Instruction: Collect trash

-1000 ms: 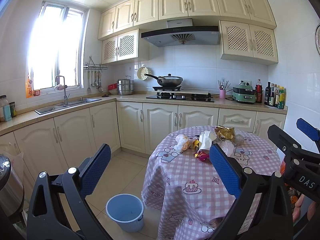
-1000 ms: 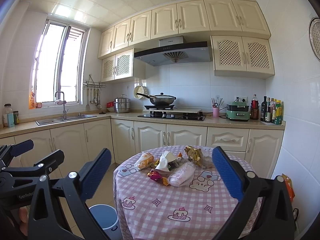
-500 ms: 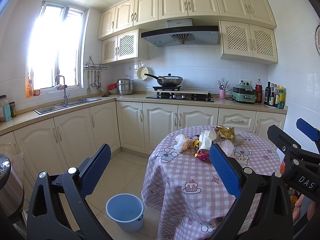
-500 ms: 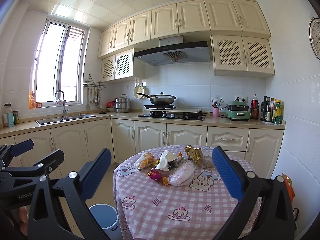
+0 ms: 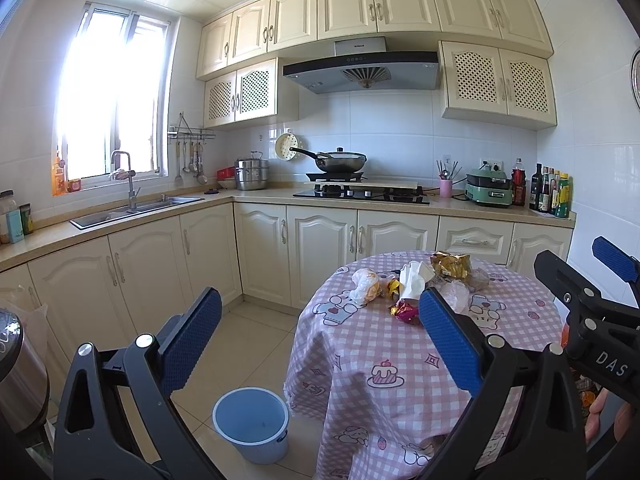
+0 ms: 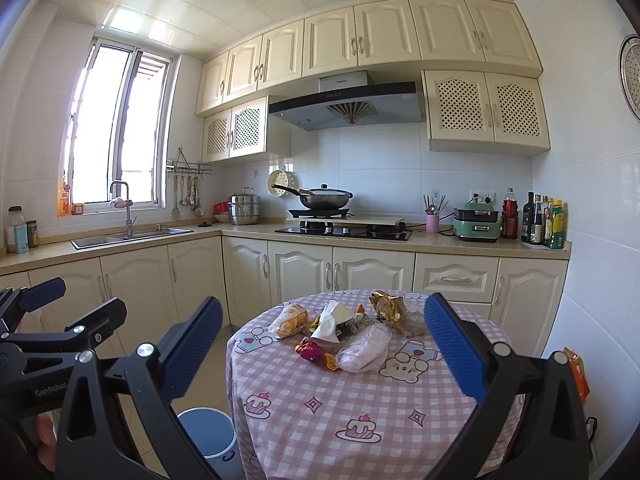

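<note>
A pile of trash lies on the round table [image 6: 360, 404] with a pink checked cloth: a gold foil wrapper [image 6: 387, 307], a white crumpled paper [image 6: 332, 318], a pale plastic bag [image 6: 366, 346], a red-gold candy wrapper [image 6: 310, 350] and an orange-white bag [image 6: 290, 318]. The pile also shows in the left wrist view [image 5: 412, 284]. A blue bin [image 5: 251, 420] stands on the floor left of the table. My left gripper [image 5: 320, 344] and right gripper [image 6: 324, 352] are both open, empty, held back from the table.
Cream cabinets and a counter run along the back and left walls, with a sink [image 5: 136, 210], a stove with a wok [image 5: 340, 162] and bottles [image 5: 550, 192]. A steel can [image 5: 20, 376] stands at far left. Tiled floor [image 5: 240, 336] lies between table and cabinets.
</note>
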